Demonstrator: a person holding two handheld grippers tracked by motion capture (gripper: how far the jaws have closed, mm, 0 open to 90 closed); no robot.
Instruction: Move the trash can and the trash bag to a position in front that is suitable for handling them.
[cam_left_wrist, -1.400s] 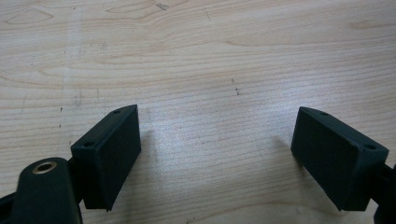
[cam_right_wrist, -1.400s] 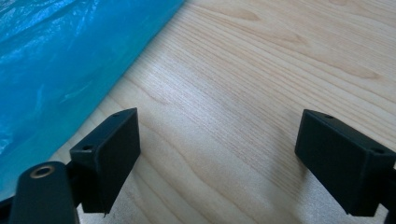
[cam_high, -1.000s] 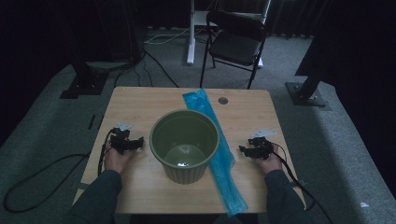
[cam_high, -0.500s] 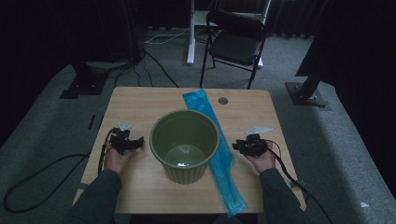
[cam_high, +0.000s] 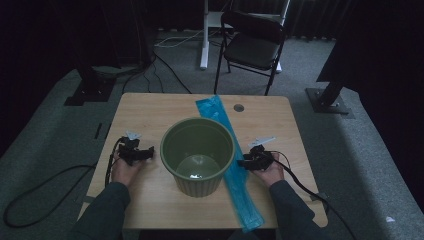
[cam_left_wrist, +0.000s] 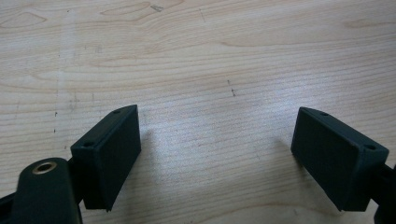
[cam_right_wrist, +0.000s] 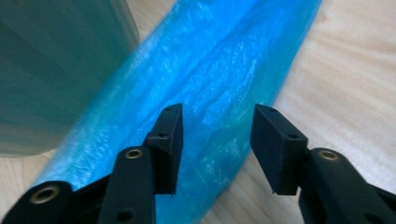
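An olive-green plastic pot (cam_high: 197, 155) stands upright in the middle of the wooden table (cam_high: 150, 115). A long, flat blue plastic bag (cam_high: 220, 117) lies along its right side, from the far edge to past the near edge. My right gripper (cam_high: 241, 163) points left at the bag's edge. In the right gripper view its jaws (cam_right_wrist: 215, 140) are open just above the blue bag (cam_right_wrist: 224, 70) and have just been opening, with the pads not pressing on it. The pot's wall (cam_right_wrist: 56, 70) rises at the left. My left gripper (cam_high: 148, 152) rests left of the pot, open (cam_left_wrist: 217, 149) over bare wood.
A small round grommet (cam_high: 239, 107) sits in the tabletop near the far edge. A black folding chair (cam_high: 252, 47) stands behind the table on grey carpet. Cables (cam_high: 50, 177) trail off both grippers to the floor. Dark stand bases (cam_high: 327, 97) flank the table.
My right hand has moved left from the table's right part to the blue bag beside the pot. The left hand and the pot have stayed put.
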